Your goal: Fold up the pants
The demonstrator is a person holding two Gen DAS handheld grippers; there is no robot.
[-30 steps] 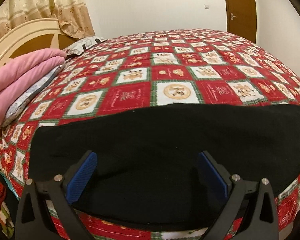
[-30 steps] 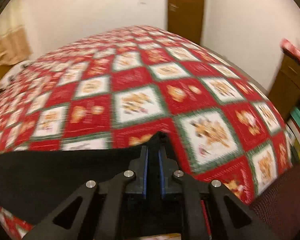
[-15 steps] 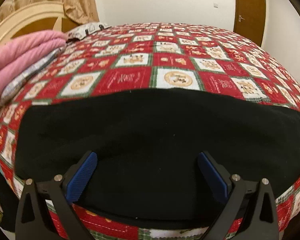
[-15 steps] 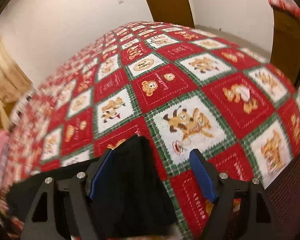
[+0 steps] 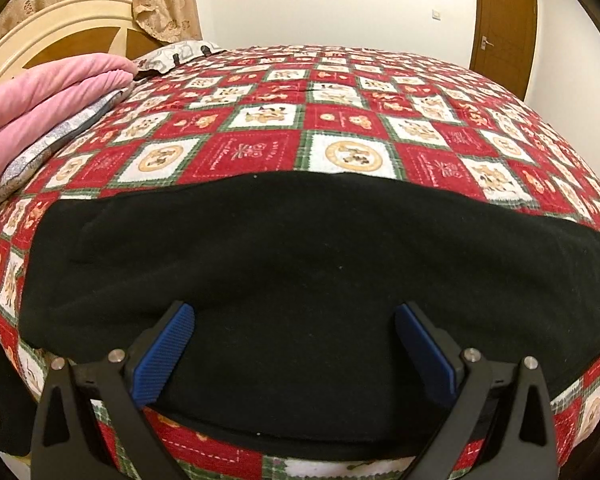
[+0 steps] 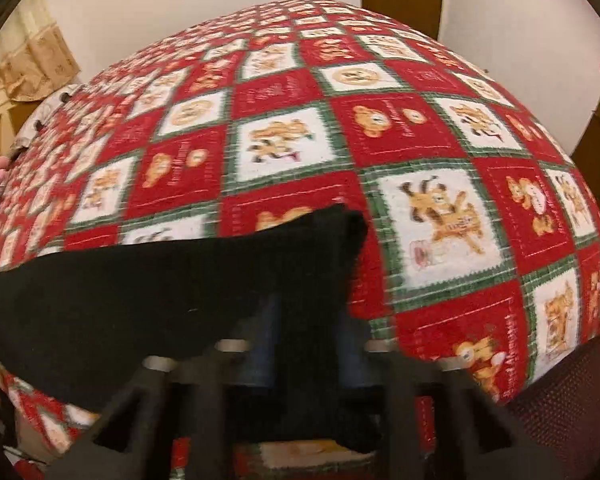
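Black pants [image 5: 300, 264] lie flat along the near edge of a bed with a red, white and green patchwork cover [image 5: 340, 120]. My left gripper [image 5: 294, 324] is open just above the pants, its blue pads [image 5: 164, 352] wide apart and empty. In the right wrist view the pants' end [image 6: 180, 280] lies on the cover [image 6: 440, 140]. My right gripper [image 6: 306, 320] is blurred by motion over that end; its jaws stand partly apart, narrower than the left's. Whether cloth is between them I cannot tell.
Folded pink bedding [image 5: 48, 92] sits on a pillow at the far left by the cream headboard [image 5: 60, 36]. A brown door [image 5: 504, 28] stands beyond the bed. A dark chair seat [image 6: 568, 408] and shelves are at the right of the bed.
My right gripper, shut on the pants' end a second ago, opened wide, then narrowed; its view swung sideways. My left gripper stayed open and shifted slightly over the pants.
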